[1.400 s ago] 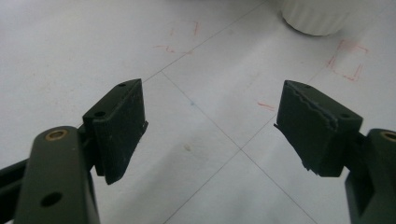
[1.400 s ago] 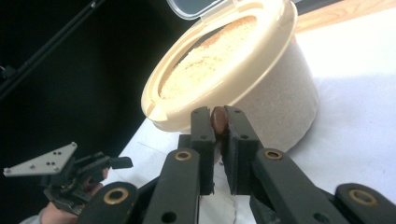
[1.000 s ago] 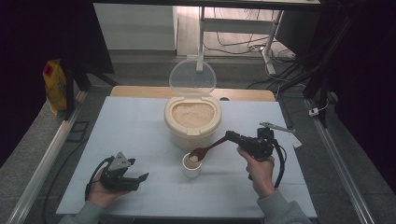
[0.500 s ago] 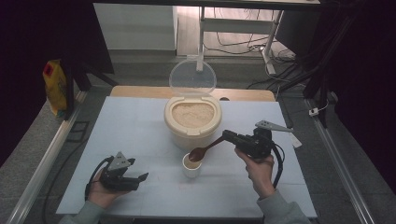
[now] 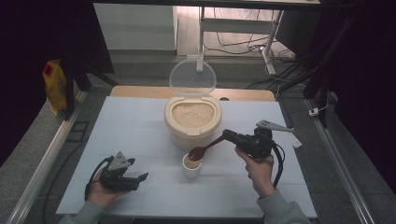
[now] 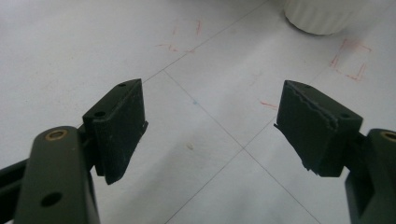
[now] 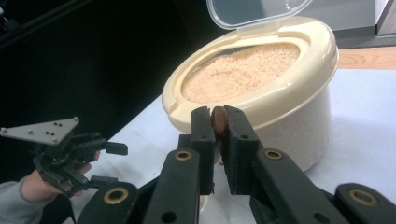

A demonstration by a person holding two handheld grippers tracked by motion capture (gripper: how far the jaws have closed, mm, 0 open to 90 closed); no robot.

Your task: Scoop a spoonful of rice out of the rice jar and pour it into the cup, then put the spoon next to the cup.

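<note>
The cream container (image 5: 192,122) stands at the middle of the pale table (image 5: 140,126), its clear lid (image 5: 192,78) tipped up at the far edge and tan grain (image 5: 192,112) filling it nearly to the rim; just in front of the container sits a small white cup (image 5: 191,166), and the brown bowl of a spoon (image 5: 205,149) hangs over the cup's mouth; to the right of the container the right gripper (image 7: 218,122) is clamped on the spoon's handle, the jaws pressed close with the brown handle end showing between them in the right gripper view; well to the left of the container and nearer the person, the left gripper (image 5: 140,178) rests in a hand (image 5: 100,192) low over the table, its jaws spread wide with nothing between them; in the left gripper view the table surface carries thin grey grid lines and faint red scribbles, with a ribbed white wall at the top edge; beyond the container a strip of wood (image 5: 140,91) edges the table; far left of it a yellow bag (image 5: 55,86) leans by the floor; behind it stand a white desk frame (image 5: 243,23) and loose cables (image 5: 233,46) on a grey floor; the room's sides are dark.
</note>
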